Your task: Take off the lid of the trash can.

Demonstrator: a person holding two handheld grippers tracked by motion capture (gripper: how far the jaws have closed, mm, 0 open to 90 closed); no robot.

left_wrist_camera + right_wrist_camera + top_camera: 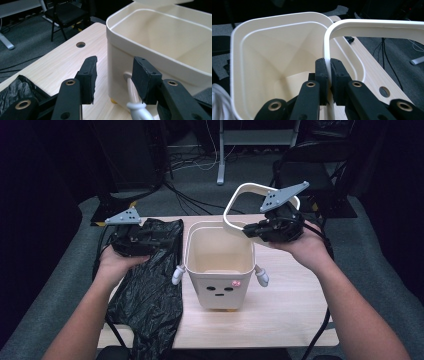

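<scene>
Two grippers work a cream bin (220, 265) standing mid-desk: the right gripper (328, 75) has its jaws pinching the bin's loose rim ring (372, 26), held tilted above the bin's far right corner, while the left gripper (113, 75), jaws spread and empty, hangs beside the bin over the black bag (147, 285). Judging by this, the ring is off for lining, so next the left should grasp the bag. That bag's lower end runs off the desk (290, 305) edge, and its opening cannot be made out.

Dim, dark surroundings; light falls from above on the table, pictures slightly soft.
</scene>
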